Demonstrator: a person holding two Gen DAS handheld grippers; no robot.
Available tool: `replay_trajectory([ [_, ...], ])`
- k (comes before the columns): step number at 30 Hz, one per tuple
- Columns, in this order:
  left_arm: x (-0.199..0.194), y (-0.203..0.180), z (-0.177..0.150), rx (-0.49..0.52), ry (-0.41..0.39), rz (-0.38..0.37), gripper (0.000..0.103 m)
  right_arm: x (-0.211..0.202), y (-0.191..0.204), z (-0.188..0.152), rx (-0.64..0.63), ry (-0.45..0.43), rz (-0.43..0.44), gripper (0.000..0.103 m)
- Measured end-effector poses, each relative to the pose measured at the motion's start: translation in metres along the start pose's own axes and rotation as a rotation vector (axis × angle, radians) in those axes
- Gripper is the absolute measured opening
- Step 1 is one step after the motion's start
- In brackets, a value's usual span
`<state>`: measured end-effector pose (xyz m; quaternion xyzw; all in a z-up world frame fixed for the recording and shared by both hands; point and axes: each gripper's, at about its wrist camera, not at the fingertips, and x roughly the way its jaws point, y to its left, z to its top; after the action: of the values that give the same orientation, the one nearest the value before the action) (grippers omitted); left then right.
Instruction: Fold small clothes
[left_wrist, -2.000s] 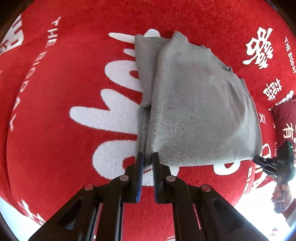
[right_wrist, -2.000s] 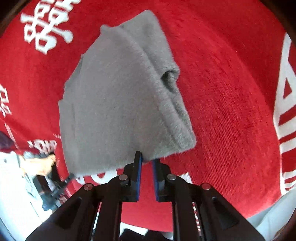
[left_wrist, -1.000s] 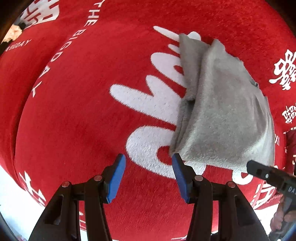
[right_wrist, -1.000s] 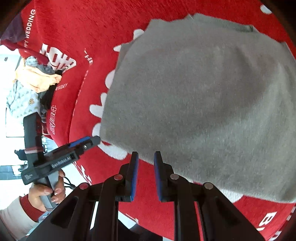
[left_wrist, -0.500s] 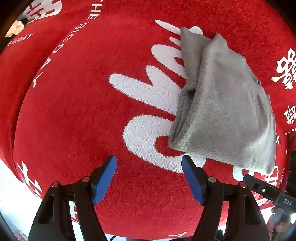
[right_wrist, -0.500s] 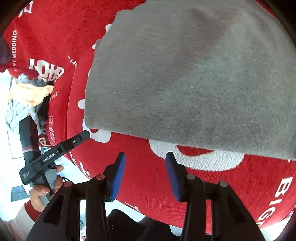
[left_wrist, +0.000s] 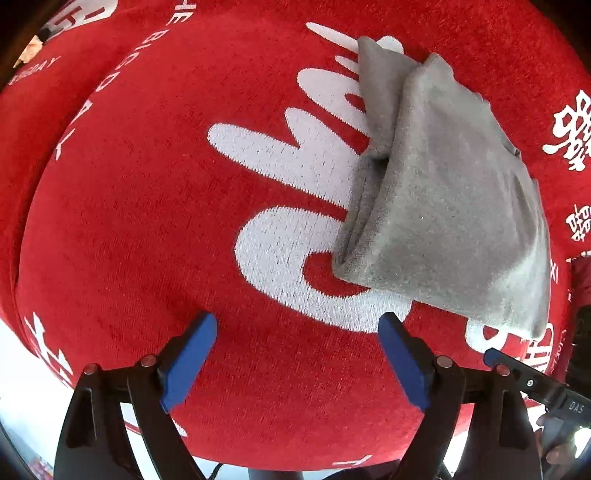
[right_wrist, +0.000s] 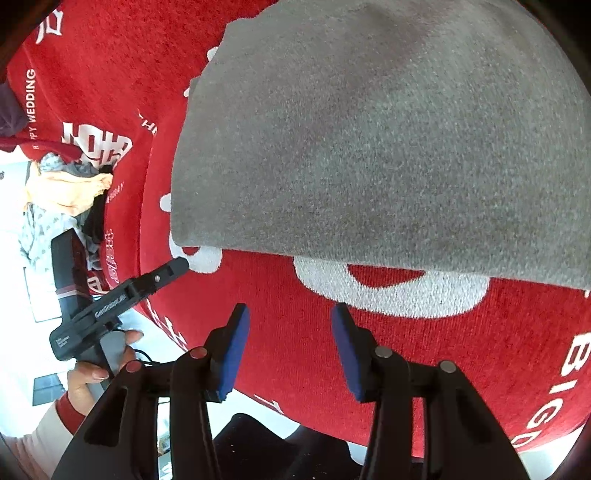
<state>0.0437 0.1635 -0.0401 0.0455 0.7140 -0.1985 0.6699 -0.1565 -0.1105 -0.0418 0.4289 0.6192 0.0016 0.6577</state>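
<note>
We are holding the left gripper (left_wrist: 297, 354) above the red cloth (left_wrist: 147, 221), its blue pads spread wide with nothing between them; its jaws have just been opening. Under it and ahead of it we are seeing only bare red pile and a big white woven letter (left_wrist: 280, 258). Ahead and to its right, the grey garment (left_wrist: 450, 206) is lying folded on the cloth, clear of both pads, with its stacked layers showing along the edge nearest the left gripper.

Moving right, we are holding the right gripper (right_wrist: 290, 350) just short of the garment's near folded edge. Its pads are standing moderately apart, empty, and its jaws too have just been opening. From this gripper the garment is filling the space ahead, smooth and flat on top, with no loose sleeve or corner sticking out that we can see. Off to this gripper's left, a hand (right_wrist: 99, 373) is gripping the other tool's handle, and beyond it a heap of clothes (right_wrist: 62, 199) is waiting past the edge of the red cloth.

We are judging this garment to be folded and released, so this piece looks done. What is left, as far as we can tell, is the heap: fetching the next small item, spreading it on the cloth and folding it likewise.
</note>
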Motion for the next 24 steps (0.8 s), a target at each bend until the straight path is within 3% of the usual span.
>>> replay_trajectory([
  [10, -0.003, -0.009, -0.013, -0.128, 0.039, -0.223, 0.089, -0.001, -0.011, 0.008, 0.087, -0.029, 0.092, 0.062],
  [11, -0.003, -0.013, -0.014, -0.13, 0.032, -0.223, 0.089, -0.001, -0.012, 0.009, 0.094, -0.031, 0.099, 0.062],
  [14, -0.004, -0.023, -0.016, -0.14, 0.017, -0.22, 0.102, -0.002, -0.017, 0.01, 0.123, -0.035, 0.129, 0.062],
  [24, 0.007, -0.023, -0.022, -0.194, 0.087, -0.205, 0.102, -0.002, -0.029, 0.013, 0.16, -0.05, 0.175, 0.062],
])
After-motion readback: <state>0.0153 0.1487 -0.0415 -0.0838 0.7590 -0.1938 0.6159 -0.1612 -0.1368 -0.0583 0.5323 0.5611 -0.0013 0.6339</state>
